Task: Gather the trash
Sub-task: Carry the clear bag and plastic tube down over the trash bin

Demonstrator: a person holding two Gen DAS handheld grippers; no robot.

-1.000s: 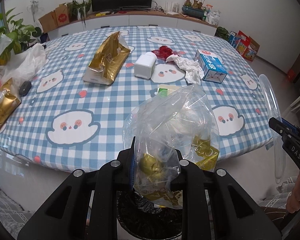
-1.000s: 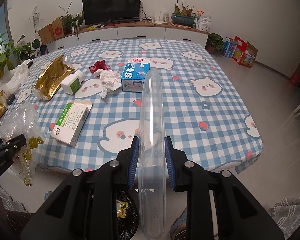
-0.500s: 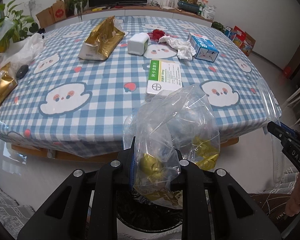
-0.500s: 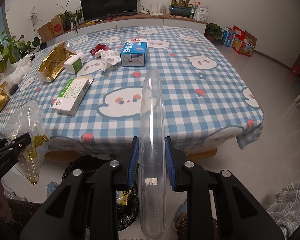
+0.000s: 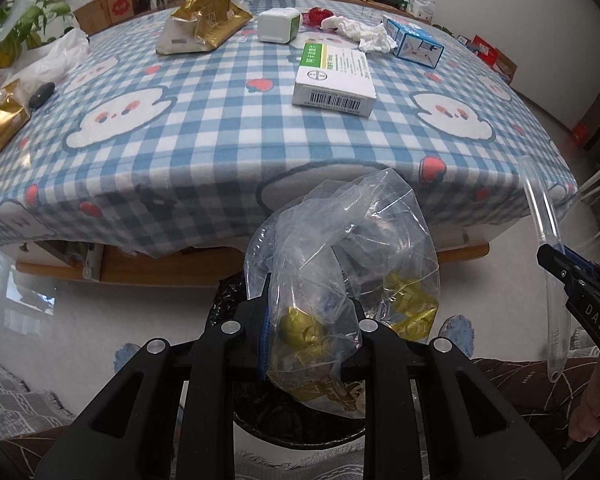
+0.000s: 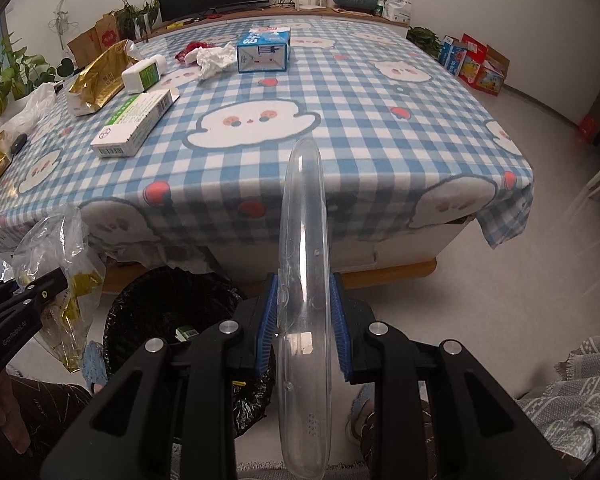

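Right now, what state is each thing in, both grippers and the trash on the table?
left gripper: shut on clear plastic bag, above the bin
right gripper: shut on clear plastic lid, held edge-on
trash bin: open, black liner, scraps inside
medicine box: lying flat on table
milk carton: lying on its side
tissue: crumpled
gold bag: torn open

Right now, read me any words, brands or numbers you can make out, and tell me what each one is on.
"DAS": white letters on the right gripper, seen from the left wrist view.
"CoreRobot AI", roughly: small print on the left gripper, hard to read.
Green-and-white box: barcode and print too small.
Blue carton: lettering blurred.
Gold bag: print unreadable.
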